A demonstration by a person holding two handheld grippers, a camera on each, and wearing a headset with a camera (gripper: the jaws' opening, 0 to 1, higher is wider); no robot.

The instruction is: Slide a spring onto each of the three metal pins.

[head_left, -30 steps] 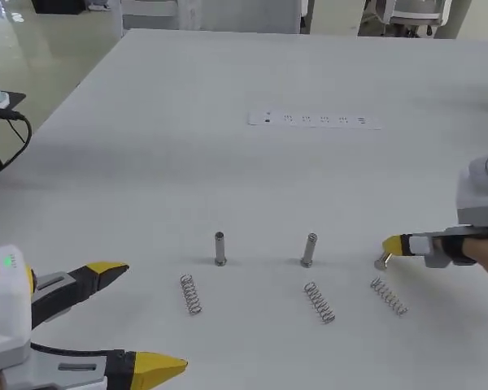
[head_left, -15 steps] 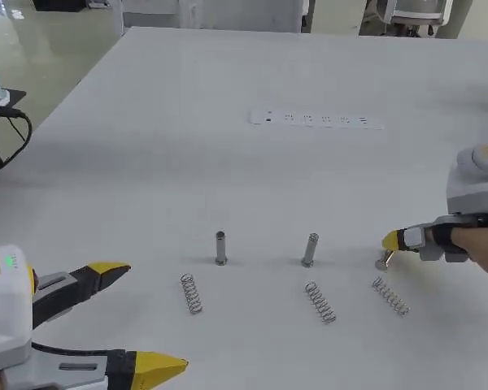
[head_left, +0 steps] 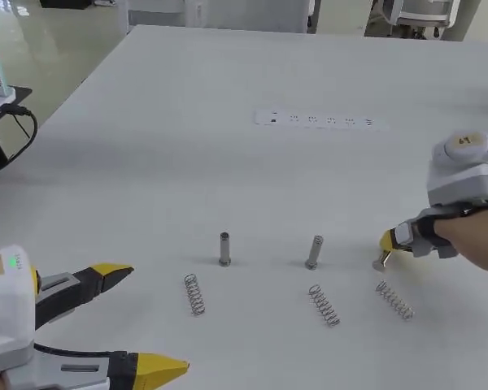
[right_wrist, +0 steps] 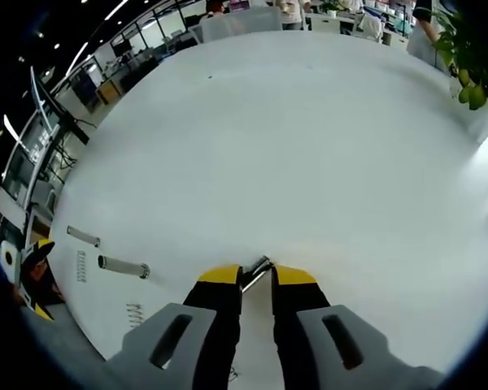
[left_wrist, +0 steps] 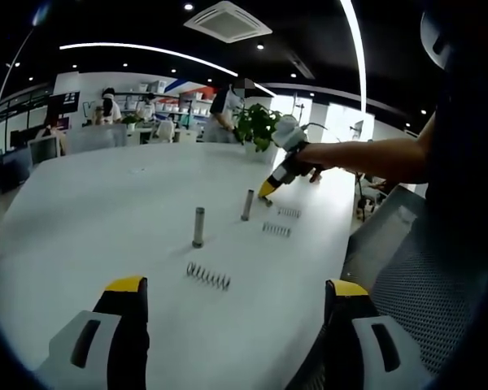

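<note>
Right gripper pinches the rightmost pin at its tips, with one spring lying loose near them. Left gripper is spread wide and empty, another spring just ahead, a pin beyond.

Tally by kind
Three springs, two clear pins plus seemingly a third pin at the right gripper; one left gripper, one power strip.
</note>
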